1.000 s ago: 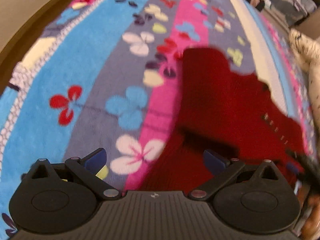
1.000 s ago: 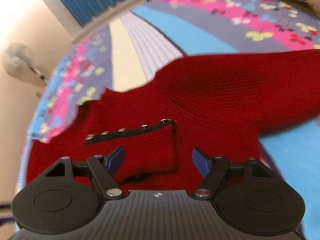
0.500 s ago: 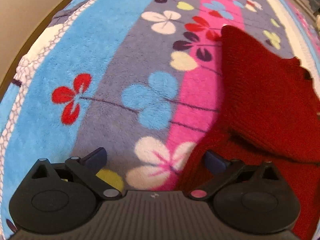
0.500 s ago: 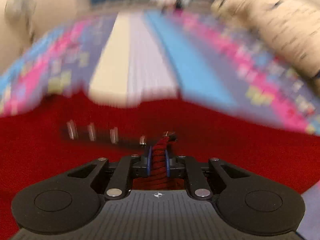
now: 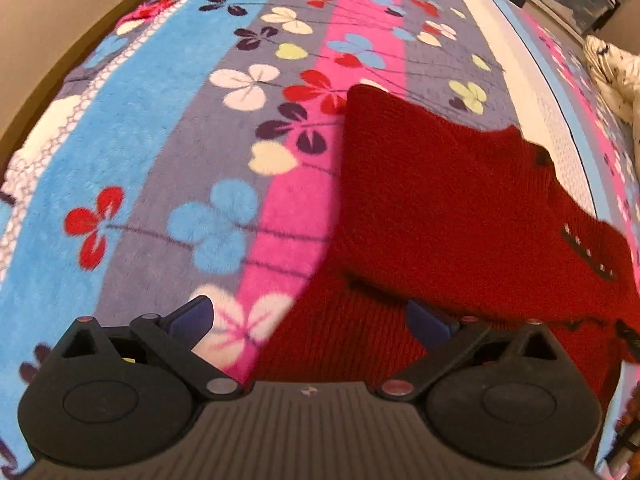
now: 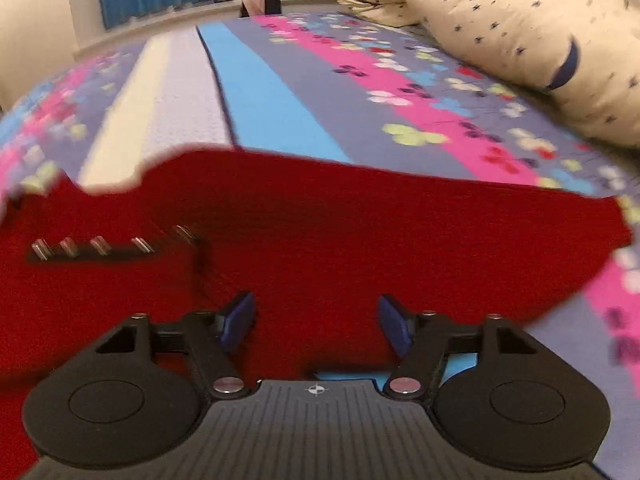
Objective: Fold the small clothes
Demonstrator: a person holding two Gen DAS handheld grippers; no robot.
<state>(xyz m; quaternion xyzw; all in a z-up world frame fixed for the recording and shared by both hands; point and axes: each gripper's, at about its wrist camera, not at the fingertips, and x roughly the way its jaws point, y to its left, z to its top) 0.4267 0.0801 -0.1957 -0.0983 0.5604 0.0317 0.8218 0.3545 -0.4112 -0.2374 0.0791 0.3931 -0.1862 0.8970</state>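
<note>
Sweater (image 6: 320, 240) lies part-folded on the blanket (image 5: 152, 160), both your grippers released, the right gripper (image 6: 316, 320) just opening off it; next, pinch the sleeve at 3 o'clock.

One red garment, one blanket, one pillow, two grippers

A single red knitted sweater (image 5: 440, 184) lies on one striped, flower-patterned blanket (image 5: 168, 128). A row of five small metal snaps (image 6: 100, 246) shows on the sweater in the right wrist view. One cream pillow (image 6: 520, 40) sits beyond. Each wrist view shows one gripper: left (image 5: 310, 318), right (image 6: 316, 316).
</note>
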